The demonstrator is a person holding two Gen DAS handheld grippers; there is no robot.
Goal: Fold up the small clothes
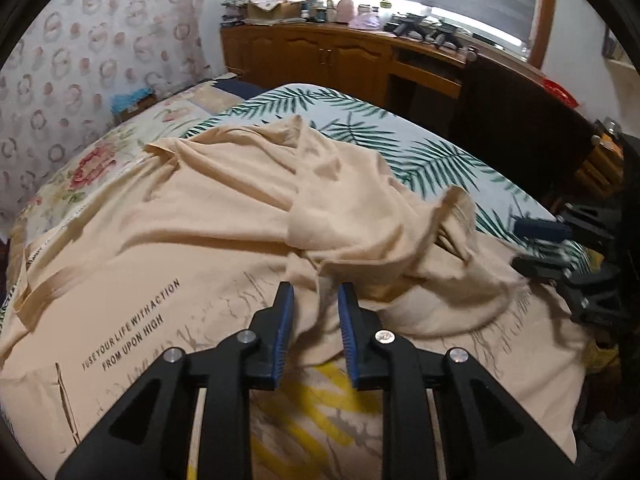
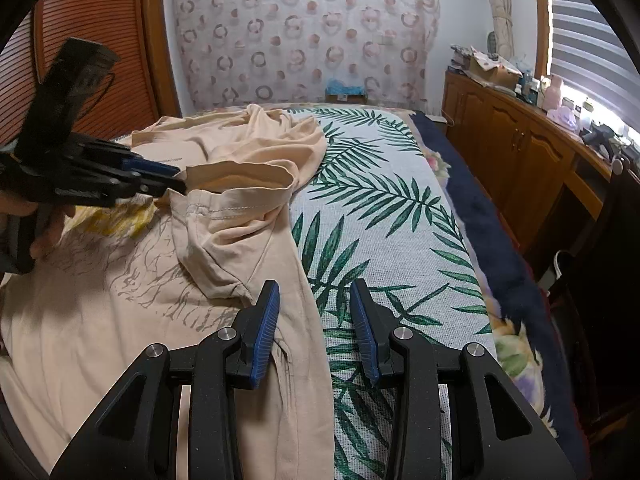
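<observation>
A beige T-shirt [image 1: 224, 216] with black lettering and a yellow print lies rumpled on the bed; it also shows in the right wrist view [image 2: 224, 240]. One sleeve [image 2: 240, 188] is turned over onto the body. My left gripper [image 1: 315, 300] is open just above the shirt's middle, nothing between its blue pads. In the right wrist view it [image 2: 176, 178] shows at the left, beside the sleeve's hem. My right gripper [image 2: 314, 300] is open over the shirt's right side edge, empty. It shows blurred at the right of the left wrist view [image 1: 540, 244].
The bed has a palm-leaf cover [image 2: 392, 208] and a floral quilt [image 1: 92, 168]. A wooden sideboard [image 1: 340, 56] with clutter stands under the window. A dark blanket [image 2: 492, 248] runs along the bed's right edge. A slatted wooden door [image 2: 88, 40] is at the left.
</observation>
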